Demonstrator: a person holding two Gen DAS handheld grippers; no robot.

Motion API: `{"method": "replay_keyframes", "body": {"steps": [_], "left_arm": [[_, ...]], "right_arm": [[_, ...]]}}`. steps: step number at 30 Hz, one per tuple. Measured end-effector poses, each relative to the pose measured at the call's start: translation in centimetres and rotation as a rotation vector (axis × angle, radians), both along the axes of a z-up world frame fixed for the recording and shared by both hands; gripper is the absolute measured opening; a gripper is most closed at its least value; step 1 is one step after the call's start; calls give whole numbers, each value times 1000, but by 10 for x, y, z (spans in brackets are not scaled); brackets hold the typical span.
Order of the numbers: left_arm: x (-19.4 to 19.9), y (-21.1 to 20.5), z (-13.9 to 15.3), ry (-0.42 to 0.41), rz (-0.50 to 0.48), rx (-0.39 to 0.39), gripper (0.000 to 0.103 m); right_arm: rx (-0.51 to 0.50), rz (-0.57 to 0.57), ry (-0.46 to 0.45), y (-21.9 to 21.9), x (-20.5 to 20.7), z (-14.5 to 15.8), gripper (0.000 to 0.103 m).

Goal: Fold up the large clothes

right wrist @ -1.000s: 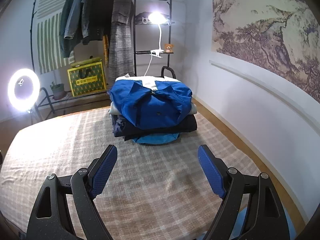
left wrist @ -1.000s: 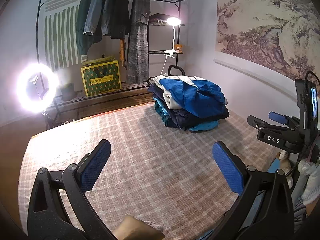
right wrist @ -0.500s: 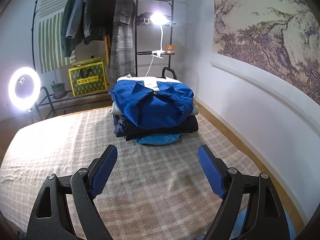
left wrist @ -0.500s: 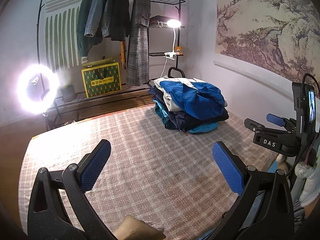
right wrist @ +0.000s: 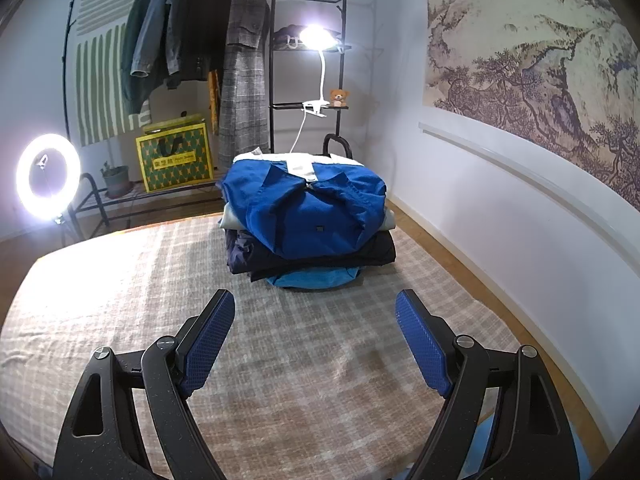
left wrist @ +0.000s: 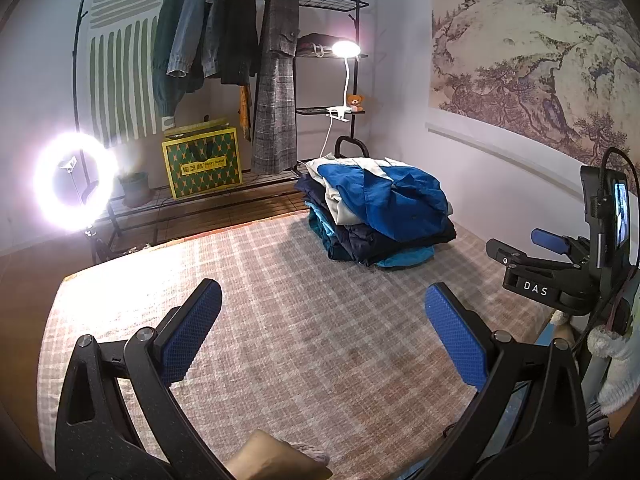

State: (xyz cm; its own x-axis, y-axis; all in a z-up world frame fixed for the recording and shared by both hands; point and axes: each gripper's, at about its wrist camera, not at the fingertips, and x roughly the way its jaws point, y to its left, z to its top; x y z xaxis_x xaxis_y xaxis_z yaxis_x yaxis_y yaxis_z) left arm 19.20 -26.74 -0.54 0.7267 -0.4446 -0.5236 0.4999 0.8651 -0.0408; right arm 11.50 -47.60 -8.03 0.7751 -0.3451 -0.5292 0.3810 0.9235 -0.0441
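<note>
Plaid bedcover (right wrist: 120,280), folded clothes stack (right wrist: 308,216) beyond spread, empty right hand-held gripper (right wrist: 315,312)

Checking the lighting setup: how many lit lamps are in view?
2. A round white ring light stands at the left beyond the plaid bedspread. A white gooseneck clip lamp shines on the black wire shelf rack behind the folded clothes pile.

A pale wall carries a large landscape mural (right wrist: 532,60) at two o'clock, with a white ledge running beneath it. At twelve o'clock stands a black metal shelf rack (right wrist: 310,64) with a lit clip-on lamp (right wrist: 318,38) and a small teddy bear (right wrist: 339,98). Coats hang on the rack (left wrist: 224,44) at eleven o'clock (dark ones, plus a grey checked one). A ring light (left wrist: 74,182) glares at nine o'clock, near a yellow-green box (left wrist: 202,164) and a potted plant (right wrist: 116,178). The floor is wood.
</note>
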Motion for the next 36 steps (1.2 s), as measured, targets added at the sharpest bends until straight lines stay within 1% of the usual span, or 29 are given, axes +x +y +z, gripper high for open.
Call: {"method": "replay_keyframes", "body": {"steps": [36], "left_arm": [[-2, -1, -1, -3, 2, 1, 103]], "right_arm": [[-11, 2, 2, 0, -1, 0, 83]]}}
